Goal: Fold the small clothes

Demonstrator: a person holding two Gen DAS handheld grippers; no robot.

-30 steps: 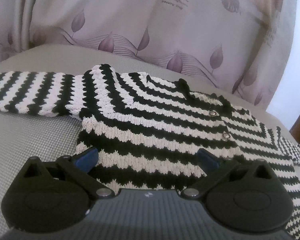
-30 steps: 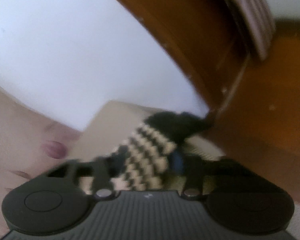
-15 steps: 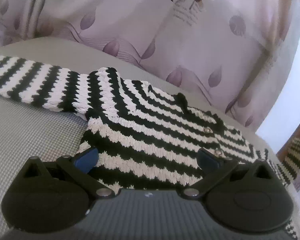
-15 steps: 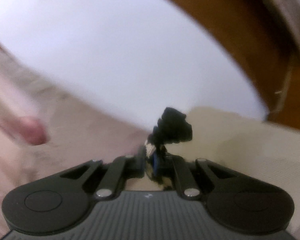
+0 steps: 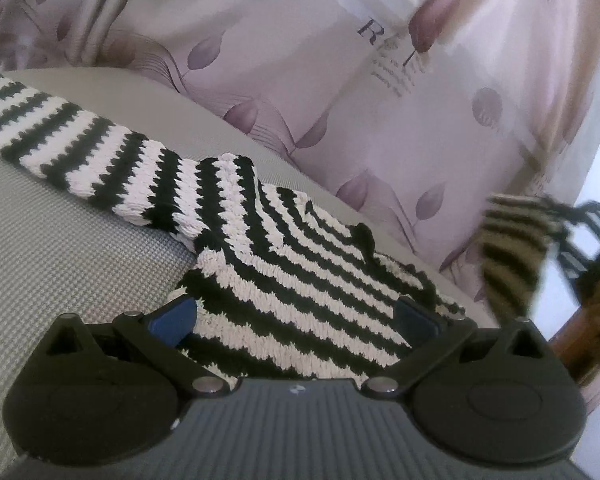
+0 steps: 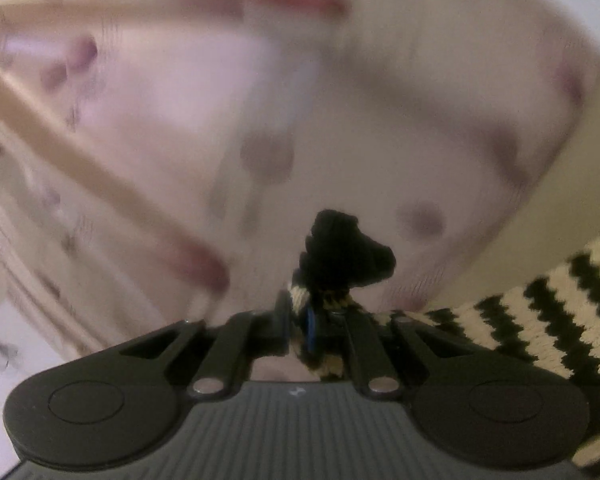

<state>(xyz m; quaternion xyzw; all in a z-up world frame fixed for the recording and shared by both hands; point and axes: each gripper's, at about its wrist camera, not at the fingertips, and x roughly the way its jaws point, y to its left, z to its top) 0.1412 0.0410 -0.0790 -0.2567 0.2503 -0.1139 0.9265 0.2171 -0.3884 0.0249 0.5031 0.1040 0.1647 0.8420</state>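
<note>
The right claw [image 6: 316, 320] pinches the sweater's [image 5: 300, 280] sleeve cuff [image 6: 340, 248], lifted to fold inward, while the left claw [image 5: 296, 316] gapes empty.

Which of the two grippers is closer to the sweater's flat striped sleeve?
Left. The left gripper hangs open over the sweater's body, near the flat sleeve. The right gripper is at the far side, pinching the other sleeve's cuff.
</note>
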